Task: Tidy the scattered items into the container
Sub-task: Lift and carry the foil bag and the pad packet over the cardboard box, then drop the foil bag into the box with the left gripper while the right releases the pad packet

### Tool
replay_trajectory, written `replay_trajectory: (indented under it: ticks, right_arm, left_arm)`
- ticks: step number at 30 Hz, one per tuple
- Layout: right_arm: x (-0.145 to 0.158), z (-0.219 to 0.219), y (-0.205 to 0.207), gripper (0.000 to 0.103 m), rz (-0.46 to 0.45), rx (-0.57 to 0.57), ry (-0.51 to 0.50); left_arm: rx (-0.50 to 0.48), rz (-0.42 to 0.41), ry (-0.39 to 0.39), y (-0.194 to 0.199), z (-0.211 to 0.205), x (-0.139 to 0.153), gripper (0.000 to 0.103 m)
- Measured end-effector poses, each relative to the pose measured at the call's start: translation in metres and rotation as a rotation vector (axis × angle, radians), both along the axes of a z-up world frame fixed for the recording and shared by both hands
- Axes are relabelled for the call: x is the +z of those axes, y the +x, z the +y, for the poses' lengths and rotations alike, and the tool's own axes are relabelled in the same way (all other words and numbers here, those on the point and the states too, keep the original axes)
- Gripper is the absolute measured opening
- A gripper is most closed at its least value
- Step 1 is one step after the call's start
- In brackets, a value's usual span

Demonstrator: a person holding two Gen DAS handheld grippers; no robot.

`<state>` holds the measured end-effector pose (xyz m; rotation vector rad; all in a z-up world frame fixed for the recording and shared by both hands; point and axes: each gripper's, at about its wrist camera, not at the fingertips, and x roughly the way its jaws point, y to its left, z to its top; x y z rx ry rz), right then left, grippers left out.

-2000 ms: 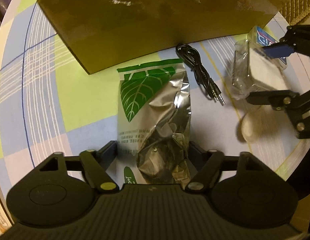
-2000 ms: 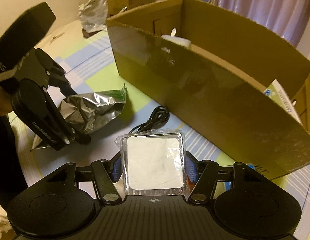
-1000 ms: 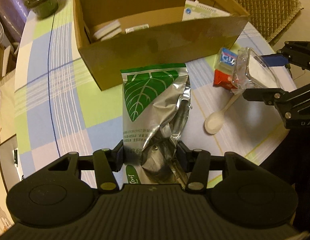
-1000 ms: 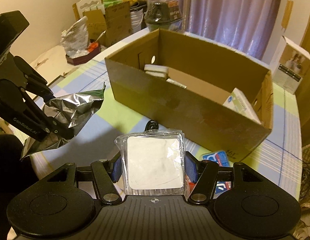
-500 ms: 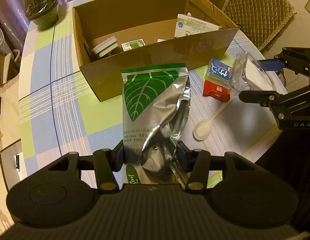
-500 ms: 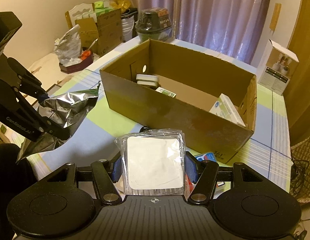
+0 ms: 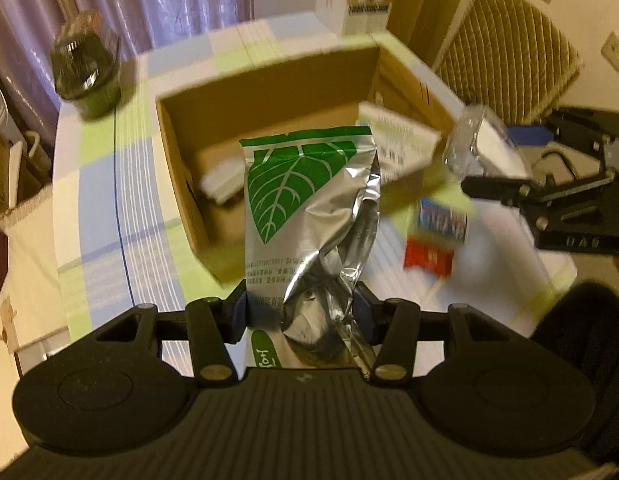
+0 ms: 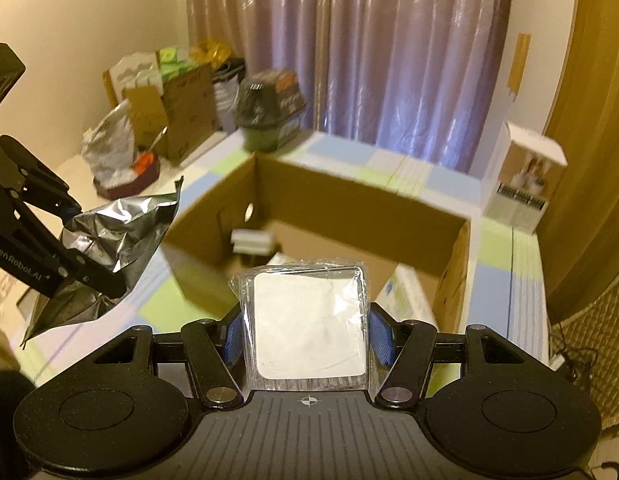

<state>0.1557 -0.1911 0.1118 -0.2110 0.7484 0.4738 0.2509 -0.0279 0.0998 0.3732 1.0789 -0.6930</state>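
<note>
While both grippers hang over the table, each one has something pinched tight.

Left gripper: it squeezes the low end of a shiny silver bag, one finger on each side.
Silver bag: it stands up tall in the left gripper, with a big green leaf printed near its top. It is up in the air, in front of the box's near wall.
Right gripper: its blue pads press both sides of a clear packet.
Clear packet: see-through wrap with a white square inside. It is held up in front of the box opening, not inside it.
Cardboard box: open on top, at 12 o'clock from both grippers. Some white things lie at the bottom, but they are blurry.
Small packets: one blue and one red, lying on the table at 3 o'clock from the silver bag, just outside the box.
Table: covered with a cloth of blue, green and white squares.
Dark green tub: sits on the table at 10 o'clock, well apart from the box.
White carton: stands at 2 o'clock, past the box's far corner.
</note>
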Motion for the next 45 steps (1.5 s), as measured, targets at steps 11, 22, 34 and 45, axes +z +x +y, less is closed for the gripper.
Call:
replay_trajectory:
  ticks: [11, 22, 34, 45]
  right_arm:
    - [-0.002, -0.006, 0.074, 0.063, 0.012, -0.109, 0.028]
    - [-0.029, -0.009, 0.109, 0.063, 0.052, -0.144, 0.031]
    - [-0.047, -0.002, 0.121, 0.063, 0.075, -0.143, 0.023]
    - [-0.047, -0.001, 0.125, 0.063, 0.073, -0.157, 0.018]
  left_arm:
    - [0.114, 0.037, -0.083, 0.081, -0.04, 0.003, 0.047]
    - [0.154, 0.069, -0.074, 0.125, -0.059, -0.033, 0.047]
    - [0.164, 0.089, -0.051, 0.147, -0.067, -0.057, 0.048]
    - [0.216, 0.075, -0.052, 0.151, -0.052, -0.057, 0.054]
